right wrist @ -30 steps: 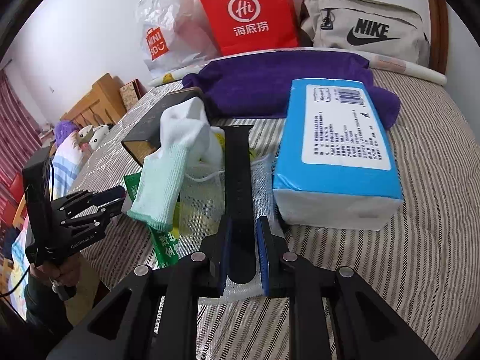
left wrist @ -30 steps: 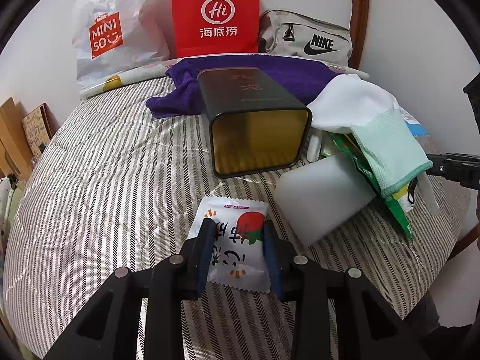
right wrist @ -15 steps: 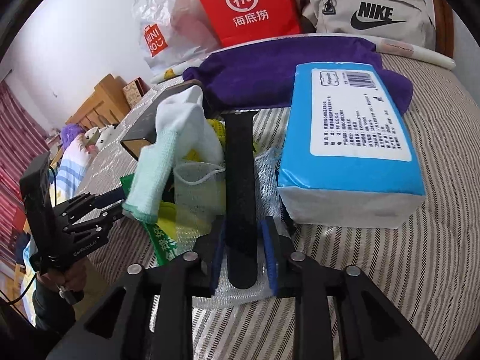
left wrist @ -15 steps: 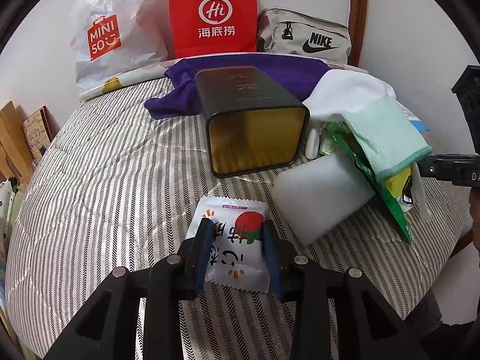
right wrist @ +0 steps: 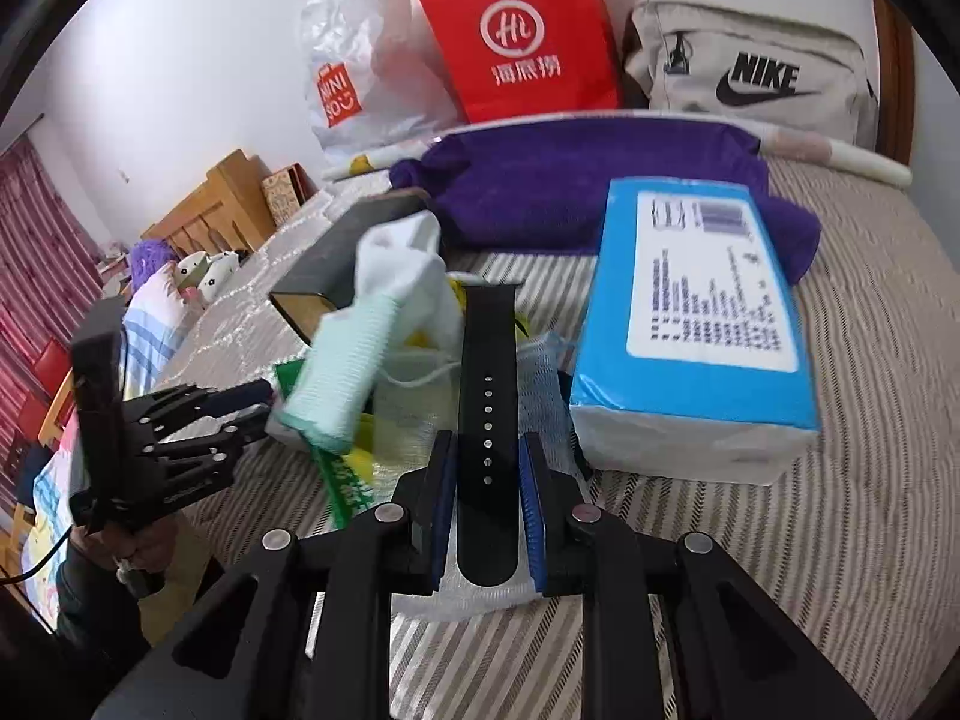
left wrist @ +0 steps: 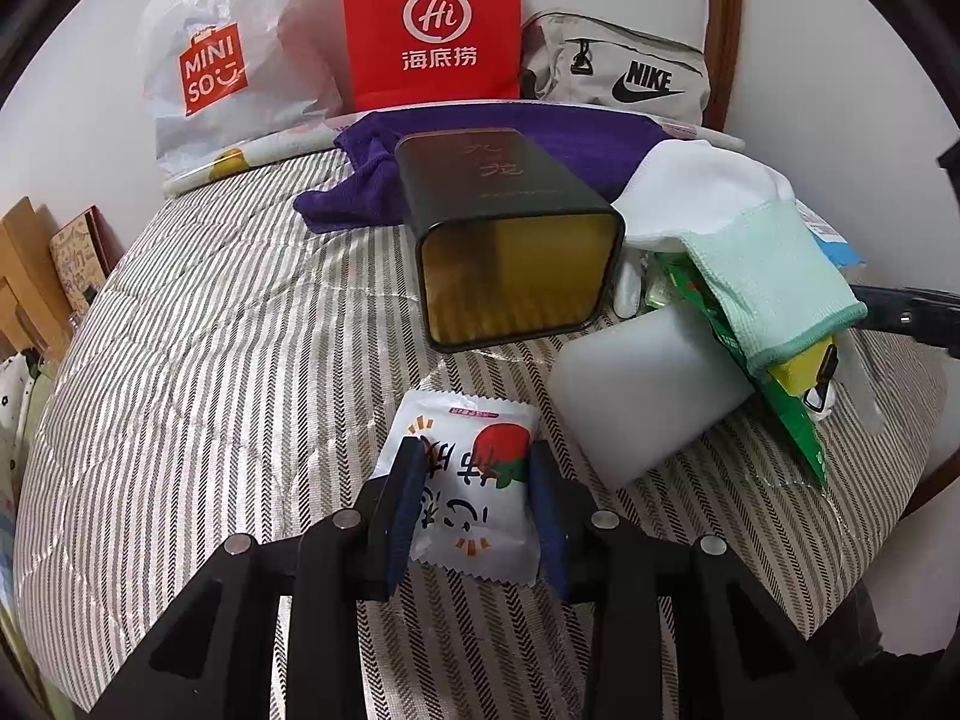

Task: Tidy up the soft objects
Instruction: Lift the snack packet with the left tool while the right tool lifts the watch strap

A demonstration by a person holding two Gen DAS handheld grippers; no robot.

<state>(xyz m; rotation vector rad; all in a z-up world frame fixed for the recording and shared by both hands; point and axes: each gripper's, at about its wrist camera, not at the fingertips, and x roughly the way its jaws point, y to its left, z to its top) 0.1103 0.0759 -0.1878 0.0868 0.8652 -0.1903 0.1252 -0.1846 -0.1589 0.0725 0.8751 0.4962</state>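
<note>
On a striped bedspread (left wrist: 198, 360), the left gripper (left wrist: 474, 498) held a white snack packet (left wrist: 471, 480) printed with a strawberry, its blue pads pressed against the packet's two sides, jaws only partly apart. Just beyond the packet a dark tin (left wrist: 510, 240) lay on its side, open mouth toward the camera, with a pale translucent tub (left wrist: 642, 396) to its right under a heap of a white-and-mint sock (left wrist: 744, 240) and a green wrapper (left wrist: 786, 420). The right gripper (right wrist: 487, 498) straddled a black watch strap (right wrist: 487, 408) lying over a white mesh pouch (right wrist: 540, 372); its jaws were closing, the pads close beside the strap's edges, though whether they pressed on it could not be told. A blue tissue pack (right wrist: 696, 312) lay beside the strap, a purple towel (right wrist: 576, 180) behind it, and bags stood against the wall.
</note>
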